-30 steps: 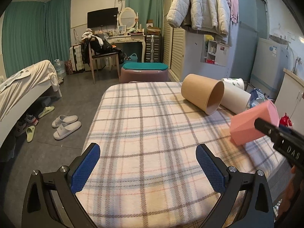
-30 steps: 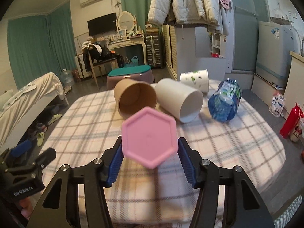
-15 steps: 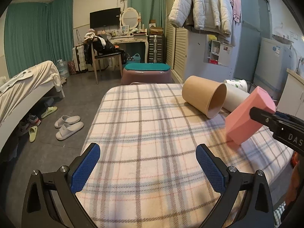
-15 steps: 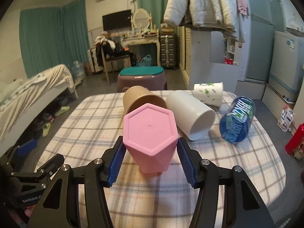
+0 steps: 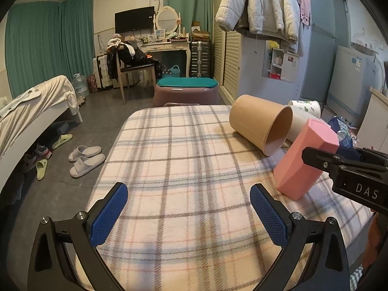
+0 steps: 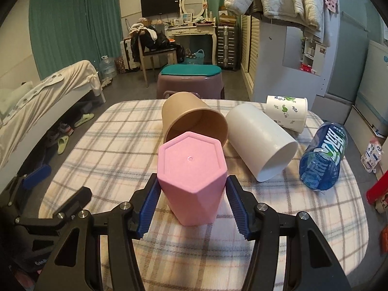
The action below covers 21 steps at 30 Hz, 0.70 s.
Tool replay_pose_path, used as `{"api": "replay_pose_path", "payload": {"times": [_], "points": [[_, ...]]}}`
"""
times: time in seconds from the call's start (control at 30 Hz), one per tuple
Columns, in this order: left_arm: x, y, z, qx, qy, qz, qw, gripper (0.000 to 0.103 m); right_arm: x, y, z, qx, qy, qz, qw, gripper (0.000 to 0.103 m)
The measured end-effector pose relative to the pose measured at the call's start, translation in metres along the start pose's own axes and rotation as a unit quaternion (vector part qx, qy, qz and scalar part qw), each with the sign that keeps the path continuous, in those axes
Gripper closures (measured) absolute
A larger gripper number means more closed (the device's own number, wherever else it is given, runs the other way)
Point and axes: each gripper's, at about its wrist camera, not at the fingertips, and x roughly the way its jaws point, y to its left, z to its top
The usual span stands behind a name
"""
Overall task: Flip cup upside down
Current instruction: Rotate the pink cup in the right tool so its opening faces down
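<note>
A pink hexagonal cup (image 6: pixel 191 181) sits between the blue pads of my right gripper (image 6: pixel 192 203), bottom face up and tilted, its rim end down on the plaid cloth (image 6: pixel 116 150). The pads press both its sides. In the left wrist view the same pink cup (image 5: pixel 303 160) leans at the right, with the right gripper's black finger across it. My left gripper (image 5: pixel 189 215) is open and empty over the near part of the cloth, well left of the cup.
A brown paper cup (image 6: pixel 194 121), a white cup (image 6: pixel 262 140) and a printed paper cup (image 6: pixel 288 111) lie on their sides behind the pink cup. A blue water bottle (image 6: pixel 322 160) lies at the right. The table edge (image 5: pixel 106 155) drops to the floor at the left.
My right gripper has turned the pink cup from lying level in the air to bottom-up and lowered it onto the cloth. The left gripper stayed in place.
</note>
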Motion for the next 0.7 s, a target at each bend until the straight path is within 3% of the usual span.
{"api": "replay_pose_path", "payload": {"times": [0.7], "points": [[-0.013, -0.018, -0.002, 0.008, -0.001, 0.025, 0.9997, 0.000, 0.005, -0.012, 0.005, 0.001, -0.001, 0.029, 1.000, 0.048]]}}
